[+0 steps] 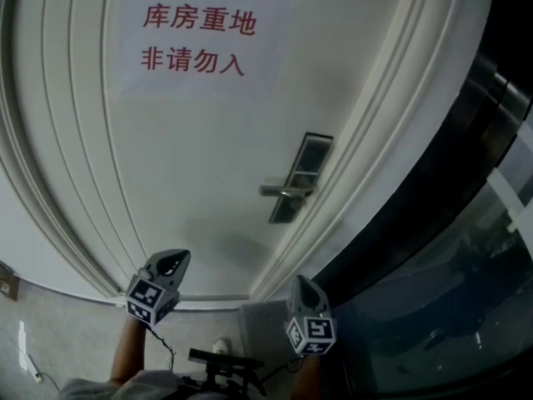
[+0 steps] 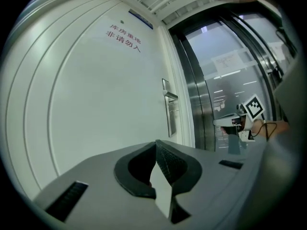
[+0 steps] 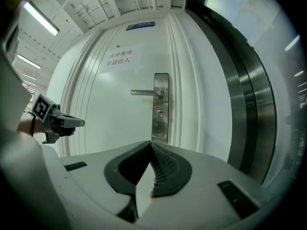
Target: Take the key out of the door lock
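Observation:
A silver lock plate (image 3: 160,107) with a lever handle (image 3: 145,93) sits on the white door (image 1: 191,157). Below the lever is the round keyhole (image 3: 160,113); any key there is too small to make out. The plate also shows in the head view (image 1: 300,177) and, edge-on, in the left gripper view (image 2: 169,113). My left gripper (image 1: 173,262) and right gripper (image 1: 301,284) are held low in front of the door, well short of the lock. Both are shut with nothing between their jaws. The right gripper (image 3: 151,143) points toward the lock plate.
A paper sign with red characters (image 1: 198,38) hangs on the upper door. Right of the door frame runs a dark metal and glass wall (image 1: 450,248). A wall socket (image 1: 7,282) sits low at the left. A cable hangs from my left gripper's marker cube (image 1: 151,300).

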### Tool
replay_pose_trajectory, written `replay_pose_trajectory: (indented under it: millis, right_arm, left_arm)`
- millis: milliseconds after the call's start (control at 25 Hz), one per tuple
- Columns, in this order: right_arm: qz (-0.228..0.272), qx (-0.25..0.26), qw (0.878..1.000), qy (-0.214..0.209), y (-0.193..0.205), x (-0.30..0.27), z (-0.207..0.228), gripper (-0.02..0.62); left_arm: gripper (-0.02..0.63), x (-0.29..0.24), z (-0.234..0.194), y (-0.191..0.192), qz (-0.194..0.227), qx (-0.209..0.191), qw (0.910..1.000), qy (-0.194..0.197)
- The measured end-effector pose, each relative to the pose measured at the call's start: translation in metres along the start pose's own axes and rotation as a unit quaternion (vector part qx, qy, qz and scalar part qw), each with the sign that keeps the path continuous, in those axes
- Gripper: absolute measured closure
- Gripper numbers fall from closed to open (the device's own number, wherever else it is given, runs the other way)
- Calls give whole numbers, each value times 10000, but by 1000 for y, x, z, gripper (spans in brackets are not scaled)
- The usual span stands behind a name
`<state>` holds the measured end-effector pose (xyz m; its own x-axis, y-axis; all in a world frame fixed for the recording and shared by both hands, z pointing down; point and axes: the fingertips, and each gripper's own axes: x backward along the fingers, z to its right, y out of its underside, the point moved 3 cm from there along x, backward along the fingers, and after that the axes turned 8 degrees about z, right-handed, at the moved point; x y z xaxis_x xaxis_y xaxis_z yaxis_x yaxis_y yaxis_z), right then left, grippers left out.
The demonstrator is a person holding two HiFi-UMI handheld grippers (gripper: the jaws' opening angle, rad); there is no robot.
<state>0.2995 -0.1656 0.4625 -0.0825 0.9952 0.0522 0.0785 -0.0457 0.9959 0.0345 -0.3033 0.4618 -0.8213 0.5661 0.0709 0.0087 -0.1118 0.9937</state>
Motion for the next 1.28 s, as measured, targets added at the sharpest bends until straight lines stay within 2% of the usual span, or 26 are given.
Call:
replay_pose_trajectory:
  millis: [600, 920, 1040, 1280]
  right_arm:
    - [191, 576, 9974, -378, -20, -81, 19, 583]
    - [284, 1493, 9872, -484, -43, -105, 21, 583]
    - [286, 2059, 9769, -494, -45, -110, 21, 583]
    - [283, 3340, 9414, -386, -53, -119, 19, 583]
  left_arm:
    - [598, -46, -27, 14, -195, 44, 9995, -257]
    - [598, -52, -39, 17, -216, 108, 9991, -360]
    - [598, -52, -40, 19, -220, 126, 9990, -369]
    - [598, -46, -44, 22, -236, 180, 9985, -459]
